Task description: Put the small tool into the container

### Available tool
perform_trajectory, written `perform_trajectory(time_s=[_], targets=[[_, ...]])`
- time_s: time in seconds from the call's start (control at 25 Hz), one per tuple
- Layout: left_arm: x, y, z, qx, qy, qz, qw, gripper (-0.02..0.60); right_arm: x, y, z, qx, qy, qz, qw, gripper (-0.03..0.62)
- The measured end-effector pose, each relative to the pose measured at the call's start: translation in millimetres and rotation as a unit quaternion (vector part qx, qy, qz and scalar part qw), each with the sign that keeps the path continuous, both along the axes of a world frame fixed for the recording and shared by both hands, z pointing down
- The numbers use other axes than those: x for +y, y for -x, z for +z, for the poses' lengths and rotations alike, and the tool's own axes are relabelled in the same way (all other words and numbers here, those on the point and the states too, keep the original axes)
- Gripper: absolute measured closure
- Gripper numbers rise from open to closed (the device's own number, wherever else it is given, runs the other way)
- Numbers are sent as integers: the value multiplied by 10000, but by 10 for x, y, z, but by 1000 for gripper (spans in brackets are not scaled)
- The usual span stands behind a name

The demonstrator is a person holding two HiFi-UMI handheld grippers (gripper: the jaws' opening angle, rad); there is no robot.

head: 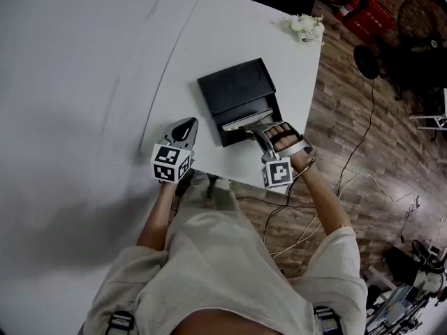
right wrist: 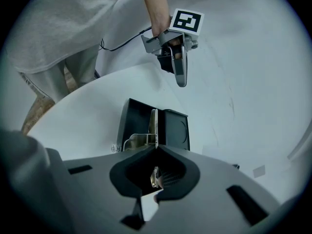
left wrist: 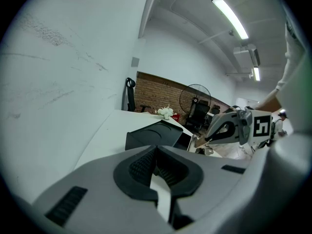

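Note:
An open black container point(head: 237, 100) lies on the white table point(head: 209, 40), its lid folded back. My right gripper point(head: 253, 130) hangs over the container's near part, shut on a thin silvery small tool point(head: 237, 125). In the right gripper view the small tool point(right wrist: 154, 123) sticks out from between the closed pads point(right wrist: 165, 177) above the container point(right wrist: 139, 123). My left gripper point(head: 185, 125) rests apart at the table's front left, jaws together and empty. The left gripper view shows its tips meeting point(left wrist: 155, 152), with the container point(left wrist: 151, 135) and the right gripper point(left wrist: 202, 139) ahead.
A white flower bunch point(head: 305, 26) sits at the table's far right corner. The table's front edge point(head: 230, 180) runs just behind both grippers. A cable point(head: 349, 180) trails over the wooden floor to the right, with a fan point(head: 419, 16) and a red crate point(head: 363, 16) beyond.

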State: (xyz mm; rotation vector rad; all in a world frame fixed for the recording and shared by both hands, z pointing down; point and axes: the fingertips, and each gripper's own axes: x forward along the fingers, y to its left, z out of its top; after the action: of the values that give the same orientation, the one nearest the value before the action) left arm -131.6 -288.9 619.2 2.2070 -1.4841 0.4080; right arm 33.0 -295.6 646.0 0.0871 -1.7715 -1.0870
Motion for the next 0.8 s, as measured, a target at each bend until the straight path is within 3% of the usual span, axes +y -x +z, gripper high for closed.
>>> perform_trajectory(time_s=[0.8], targets=[[-77, 153, 83, 9, 128, -271, 9995, 571, -328, 149, 319, 138, 230, -36, 9996, 586]])
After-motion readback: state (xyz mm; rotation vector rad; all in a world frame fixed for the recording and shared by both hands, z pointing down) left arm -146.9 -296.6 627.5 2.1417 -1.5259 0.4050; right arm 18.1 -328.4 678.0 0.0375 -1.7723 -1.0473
